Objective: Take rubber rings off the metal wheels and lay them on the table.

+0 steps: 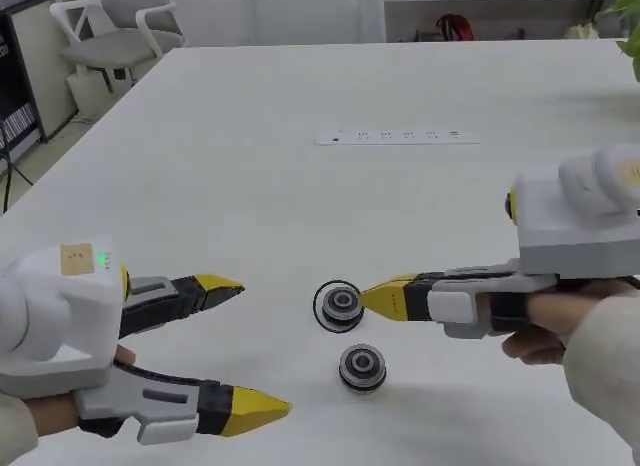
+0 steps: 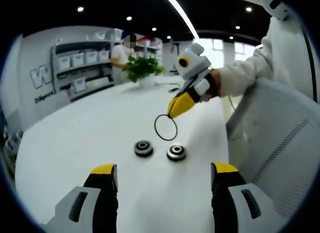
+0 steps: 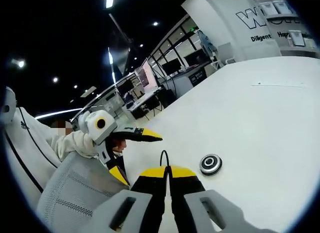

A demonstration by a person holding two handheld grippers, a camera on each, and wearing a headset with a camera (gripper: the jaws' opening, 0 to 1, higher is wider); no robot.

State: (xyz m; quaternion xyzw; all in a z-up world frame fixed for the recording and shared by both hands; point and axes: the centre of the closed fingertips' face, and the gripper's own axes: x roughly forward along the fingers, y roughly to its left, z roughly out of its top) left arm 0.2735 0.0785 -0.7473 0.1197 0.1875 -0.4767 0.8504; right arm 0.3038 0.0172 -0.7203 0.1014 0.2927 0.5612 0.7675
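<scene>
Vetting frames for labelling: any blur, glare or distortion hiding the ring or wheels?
Head view: even light, slightly soft; the rubber ring overlaps the farther wheel. Left gripper view: fisheye bending, yet the ring reads clearly against the white table. Right gripper view: ring edge-on, a thin dark line above the right gripper, jaws shut; no glare on it.

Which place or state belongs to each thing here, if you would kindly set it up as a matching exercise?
Things:
1. thin black rubber ring
2. left tool with yellow tips
3. long white power strip
4. round metal wheel nearest the person

Places or states:
A. lying far across the white table
B. open, holding nothing
C. pinched in the shut right tool
D. resting on the table, touched by neither tool

Pairs: 1-C, 2-B, 3-A, 4-D
</scene>
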